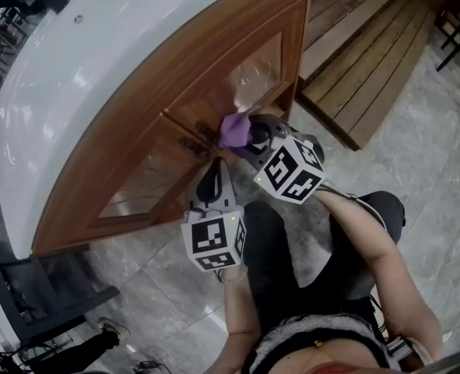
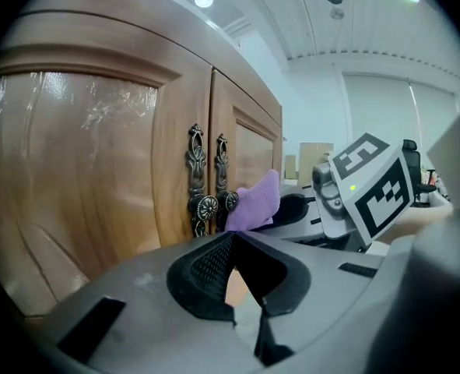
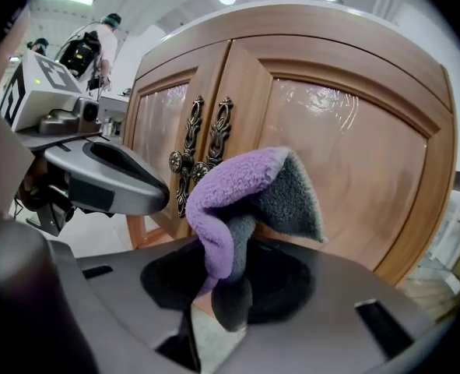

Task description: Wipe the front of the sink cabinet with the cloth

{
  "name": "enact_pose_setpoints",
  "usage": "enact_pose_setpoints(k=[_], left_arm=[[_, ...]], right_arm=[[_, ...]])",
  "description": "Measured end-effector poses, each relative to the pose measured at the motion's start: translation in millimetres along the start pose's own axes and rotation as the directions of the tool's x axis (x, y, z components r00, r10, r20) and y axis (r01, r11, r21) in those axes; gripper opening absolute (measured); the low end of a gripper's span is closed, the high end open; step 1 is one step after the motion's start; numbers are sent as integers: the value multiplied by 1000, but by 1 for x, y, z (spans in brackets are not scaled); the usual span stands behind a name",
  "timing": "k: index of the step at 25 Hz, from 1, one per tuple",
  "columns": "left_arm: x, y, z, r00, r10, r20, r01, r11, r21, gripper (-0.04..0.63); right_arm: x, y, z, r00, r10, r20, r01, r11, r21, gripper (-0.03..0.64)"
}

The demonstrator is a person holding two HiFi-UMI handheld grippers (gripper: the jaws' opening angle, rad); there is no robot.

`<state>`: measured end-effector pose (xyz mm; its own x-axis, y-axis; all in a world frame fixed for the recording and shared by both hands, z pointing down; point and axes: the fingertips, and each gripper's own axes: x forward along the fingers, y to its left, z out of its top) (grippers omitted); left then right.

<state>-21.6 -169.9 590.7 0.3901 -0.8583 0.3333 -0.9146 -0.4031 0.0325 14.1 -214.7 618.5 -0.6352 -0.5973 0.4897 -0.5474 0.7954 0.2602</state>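
A curved wooden sink cabinet (image 1: 214,92) has two panelled doors with ornate metal handles (image 3: 201,148) at the middle seam. My right gripper (image 3: 226,267) is shut on a purple and grey cloth (image 3: 241,185), held up close to the right door beside the handles; I cannot tell whether it touches the wood. The head view shows the cloth (image 1: 233,129) at the seam, ahead of the right gripper (image 1: 247,135). Just left of it and a little back from the doors is my left gripper (image 1: 212,179), shut with nothing in it. Its view shows the handles (image 2: 208,179) and the cloth (image 2: 254,202).
A white countertop (image 1: 74,76) overhangs the cabinet. Wooden decking (image 1: 370,53) lies to the right of it on the marble floor (image 1: 159,287). A dark frame (image 1: 43,294) stands at the lower left. My knees are right behind the grippers. A person (image 3: 97,45) stands far off.
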Motion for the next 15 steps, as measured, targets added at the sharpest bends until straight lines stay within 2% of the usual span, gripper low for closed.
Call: enact_pose_setpoints(k=[7, 15], left_arm=[[1, 3, -2, 1000, 5, -2, -5, 1000, 1, 0], [10, -12, 2, 1000, -26, 3, 26, 1000, 13, 0]], right_arm=[[7, -3, 3, 1000, -23, -1, 23, 1000, -16, 176], [6, -8, 0, 999, -40, -10, 40, 998, -40, 176]])
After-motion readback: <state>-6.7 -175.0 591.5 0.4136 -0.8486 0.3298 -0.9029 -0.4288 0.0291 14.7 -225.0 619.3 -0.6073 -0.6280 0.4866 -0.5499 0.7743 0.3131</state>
